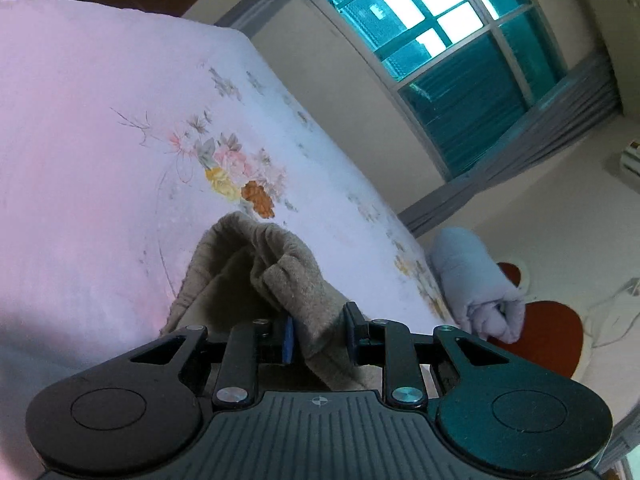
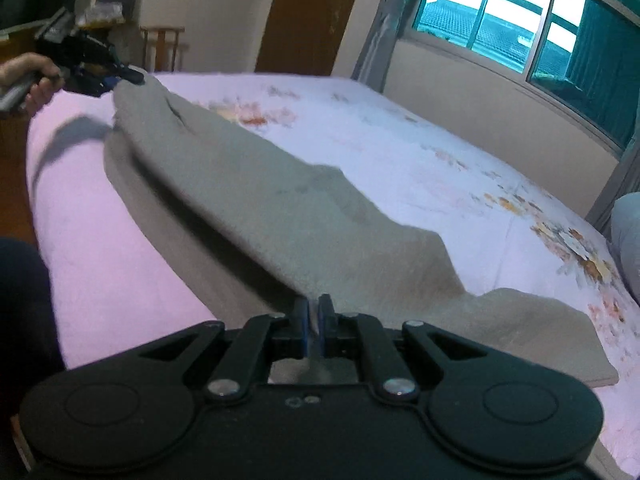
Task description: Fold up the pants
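Right gripper: at the bottom centre of the right wrist view, the right gripper has its 2 blue-padded jaws pressed together on a thin edge of the pants, with no gap showing.
Left gripper, own view: the left gripper sits at the bottom centre of the frame; its jaws stand a little apart with a thick bunch of grey-brown fabric filling the space between them, and the pads appear to press on it.
Pants, left view: only a bunched end of the pants shows, rising from the jaws toward the middle of the frame.
Pants, right view: the garment stretches as 1 long grey-brown band from the bottom centre up to the upper left, lifted off the bed along that line, while a flat part lies on the cover at lower right.
Left gripper, seen from the right: in the upper left of the right wrist view the left gripper clamps the far end of the pants, held by a person's hand.
Bed: the bed carries a pale pink-white cover with a flower print.
Only in left view: a rolled pale blue blanket lies at the right, beside the bed's edge.
Far: a window with teal panes fills the upper right; a brown door stands at top centre.
Writing: none can be read in either view.
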The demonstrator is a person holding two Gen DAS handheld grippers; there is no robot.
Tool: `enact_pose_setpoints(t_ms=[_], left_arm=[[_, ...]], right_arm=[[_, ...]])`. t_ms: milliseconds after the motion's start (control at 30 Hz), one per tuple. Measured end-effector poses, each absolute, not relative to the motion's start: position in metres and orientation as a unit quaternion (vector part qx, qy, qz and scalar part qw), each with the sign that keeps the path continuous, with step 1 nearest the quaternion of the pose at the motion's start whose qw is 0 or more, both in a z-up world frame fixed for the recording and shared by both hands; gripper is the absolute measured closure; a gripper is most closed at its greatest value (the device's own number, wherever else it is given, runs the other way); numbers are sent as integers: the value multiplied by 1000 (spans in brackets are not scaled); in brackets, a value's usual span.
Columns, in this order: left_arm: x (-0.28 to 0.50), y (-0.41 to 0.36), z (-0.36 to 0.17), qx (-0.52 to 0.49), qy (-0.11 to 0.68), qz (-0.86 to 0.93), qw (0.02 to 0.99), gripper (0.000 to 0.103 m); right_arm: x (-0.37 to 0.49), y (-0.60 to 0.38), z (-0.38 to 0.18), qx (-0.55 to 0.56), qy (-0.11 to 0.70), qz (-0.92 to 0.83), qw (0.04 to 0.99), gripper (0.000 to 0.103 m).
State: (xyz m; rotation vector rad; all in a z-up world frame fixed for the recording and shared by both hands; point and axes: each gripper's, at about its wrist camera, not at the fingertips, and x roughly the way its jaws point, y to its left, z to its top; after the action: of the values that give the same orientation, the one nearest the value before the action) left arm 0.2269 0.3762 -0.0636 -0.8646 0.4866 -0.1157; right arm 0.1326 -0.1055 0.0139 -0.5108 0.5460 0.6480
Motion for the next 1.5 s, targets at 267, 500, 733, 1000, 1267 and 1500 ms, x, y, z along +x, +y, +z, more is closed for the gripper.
enact_pose_setpoints(t_ms=[267,500,733,1000,1267,1500], left_arm=[[228,383,-109,-431,304,-28,849,78],[229,380,-102,-408,309,-27,859,78],[227,368,-93,-359,310,-9,880,59],[188,346,-41,-290,259,95,917,0],[212,266,-44,-256,245,30,935,0],[254,196,-61,-56,297,146,942,0]], right_arm=[[140,-101,-21,-250,306,314,863,103],[142,-104,-10,-229,297,318,871,103],[145,-94,-24,-239,315,303,867,97],[120,-149,24,-155,242,232,929,36],[127,-234,40,12,237,109,965,36],[177,-343,37,211,260,48,941,57]])
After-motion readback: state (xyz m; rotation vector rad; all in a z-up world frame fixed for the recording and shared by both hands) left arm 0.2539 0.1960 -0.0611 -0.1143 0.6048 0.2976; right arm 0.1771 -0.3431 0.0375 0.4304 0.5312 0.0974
